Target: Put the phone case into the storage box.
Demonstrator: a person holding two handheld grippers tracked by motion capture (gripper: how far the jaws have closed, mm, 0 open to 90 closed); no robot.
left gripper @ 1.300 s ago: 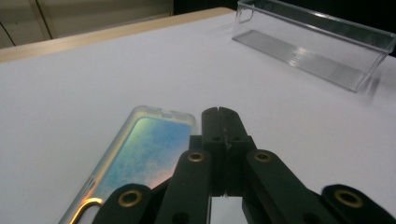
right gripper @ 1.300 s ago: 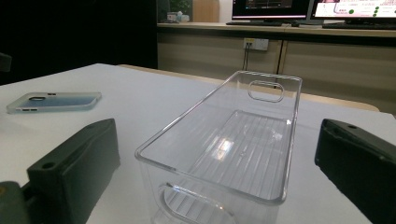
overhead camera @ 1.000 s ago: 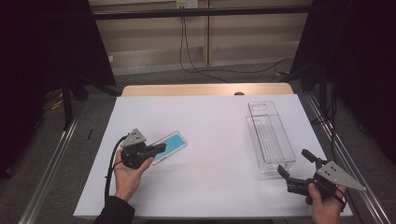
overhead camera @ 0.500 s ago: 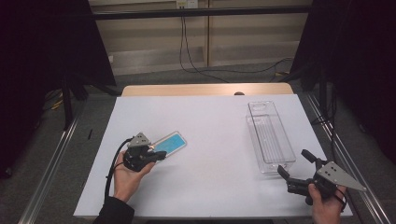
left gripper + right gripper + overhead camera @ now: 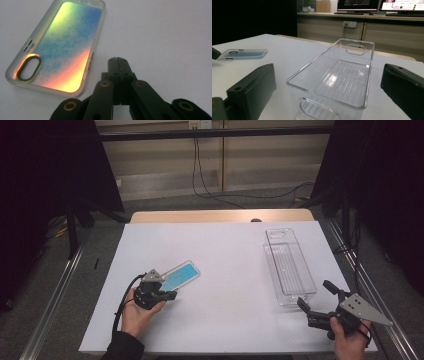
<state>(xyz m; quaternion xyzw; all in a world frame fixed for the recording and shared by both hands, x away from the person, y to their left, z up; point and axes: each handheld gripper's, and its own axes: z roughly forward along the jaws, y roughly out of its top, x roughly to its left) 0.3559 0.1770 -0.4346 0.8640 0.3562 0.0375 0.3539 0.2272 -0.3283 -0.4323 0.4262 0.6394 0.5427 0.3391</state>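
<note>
White table (image 5: 225,245), phone case (image 5: 181,275) beside closed left tool (image 5: 167,295).

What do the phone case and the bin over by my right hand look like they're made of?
The phone case looks like soft translucent plastic around the rim, frosted and milky, with a glossy iridescent back that shifts from green through blue to orange. The bin looks like hard clear plastic or acrylic: fully see-through, glossy highlights, a ribbed floor and moulded handle cutouts. Neither can be confirmed by look alone.
</note>
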